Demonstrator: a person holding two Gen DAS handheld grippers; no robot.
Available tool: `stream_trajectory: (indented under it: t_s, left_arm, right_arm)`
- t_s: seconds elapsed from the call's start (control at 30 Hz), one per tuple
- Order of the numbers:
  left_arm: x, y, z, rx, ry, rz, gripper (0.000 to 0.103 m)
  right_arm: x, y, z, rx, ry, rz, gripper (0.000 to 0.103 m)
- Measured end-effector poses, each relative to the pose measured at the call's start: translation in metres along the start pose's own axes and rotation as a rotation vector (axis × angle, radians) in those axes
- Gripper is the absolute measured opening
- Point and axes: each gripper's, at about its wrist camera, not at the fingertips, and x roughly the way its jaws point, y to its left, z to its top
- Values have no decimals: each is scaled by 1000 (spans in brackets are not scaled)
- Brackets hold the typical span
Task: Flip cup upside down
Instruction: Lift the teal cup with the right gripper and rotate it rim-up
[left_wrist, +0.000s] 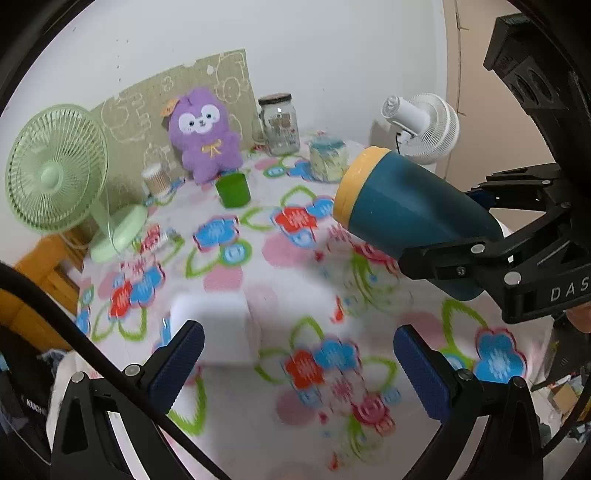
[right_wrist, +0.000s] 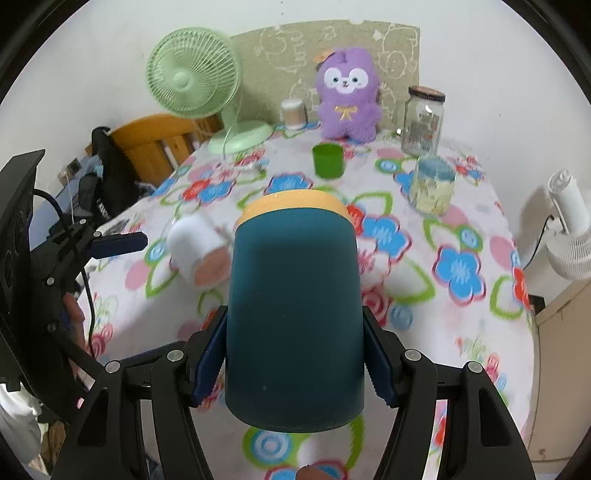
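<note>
Cup (right_wrist: 295, 325), dark teal with a yellow band at one end, sits clamped between the blue pads of my right tool (right_wrist: 295, 354), low centre of the right wrist view. It is off the bench (right_wrist: 480, 332), held in the air. Left wrist view shows the same cup (left_wrist: 410, 206) at right of frame, tilted, the yellow end pointing up-left and the other end buried in the tool's black linkage. I cannot see an opening from either view, so I cannot say which end is the mouth.

Left tool (left_wrist: 299, 354): fingers spread wide, nothing between them, hovering over the flowered cloth at the bottom of its own frame.

Progress, as I judge it: grasp and lift done, rotation partway at most. Remaining: finish the turn, set the cup down mouth-down, let go.

Mid-bench, a white cup (right_wrist: 195, 247) lies on its side at centre left of the right wrist view. Farther back, a green cup (right_wrist: 328, 161) stands upright. At the far edge, a purple plush (right_wrist: 349, 96), a glass jar (right_wrist: 423, 120) and a green fan (right_wrist: 194, 75) stand against the wall.
</note>
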Motion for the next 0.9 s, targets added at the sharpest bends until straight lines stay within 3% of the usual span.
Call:
stream_trajectory:
  t_s: [0.43,0.73,0.9]
  left_arm:
    - [-4,-21,-72,-96,86,-22,103]
    - [3,-16,-87,-188,103,-33,103]
    - [0,-16,-88,-211,102,-40,103]
  right_arm:
    - [34,20,-82,11,140,-25,68]
    - [39,23,-87,2,137,-45,69]
    - [40,23,-89,11,181,-31,77]
